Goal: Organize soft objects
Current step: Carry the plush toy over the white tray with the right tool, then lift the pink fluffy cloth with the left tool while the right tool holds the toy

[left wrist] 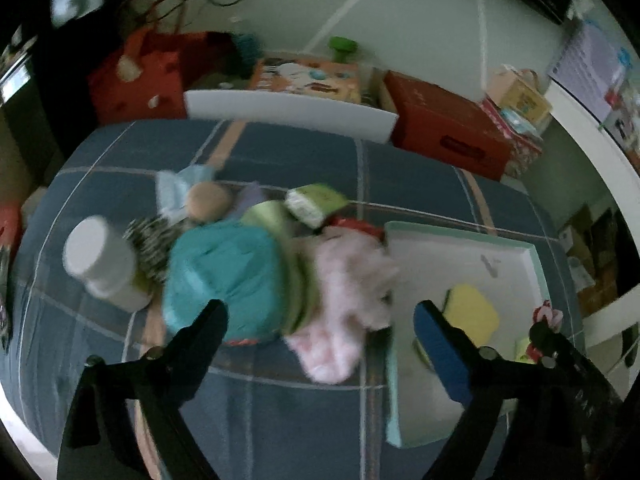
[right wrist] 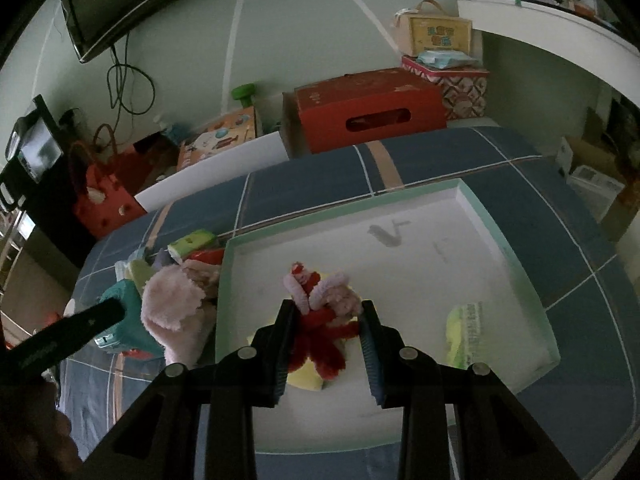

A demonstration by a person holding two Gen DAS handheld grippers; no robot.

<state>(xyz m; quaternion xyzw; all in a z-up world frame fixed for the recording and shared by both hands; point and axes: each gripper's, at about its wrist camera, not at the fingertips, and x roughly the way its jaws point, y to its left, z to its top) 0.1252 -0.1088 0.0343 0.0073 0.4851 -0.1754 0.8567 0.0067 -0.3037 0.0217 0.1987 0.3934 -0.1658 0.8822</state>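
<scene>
Bed (right wrist: 520, 168) with blue plaid cover; shallow white tray (right wrist: 472, 200) with mint rim lies on it.

Right gripper (right wrist: 328, 332): fingers set narrow, holding a red and pink chenille-stem toy (right wrist: 320, 312). Red fuzzy legs hang down between the fingers; pink loops stick up beyond the tips. Whether both pads press on it is hard to make out, as the legs cover the inner faces. Under the toy, just past the fingertips, a yellow sponge (right wrist: 304, 378) lies in the tray, mostly hidden. Right of the right finger, inside the tray, a pale green packet (right wrist: 466, 332), print unreadable.

Left gripper (left wrist: 320, 320): fingers wide apart, nothing between the pads. The view is blurred. Past the left finger, a teal soft block (left wrist: 224, 272); between the fingers and beyond them, a pink fluffy cloth (left wrist: 344, 300) at the tray's edge. The right finger, with its blue pad, sits over the tray, and the yellow sponge shows just beyond it. The right gripper's tip, with the toy, is cut off at the far right of this view.

Beyond the teal block, well ahead of the left fingers, the pile is heaped and overlapping: a white jar (left wrist: 100, 260), a black-and-white patterned cloth (left wrist: 152, 244), a tan round thing (left wrist: 208, 200), and a green-and-white packet (left wrist: 316, 202). Edges are smeared and hard to separate.

Far side of bed: a red box (right wrist: 368, 108) and a red bag (right wrist: 108, 196).
</scene>
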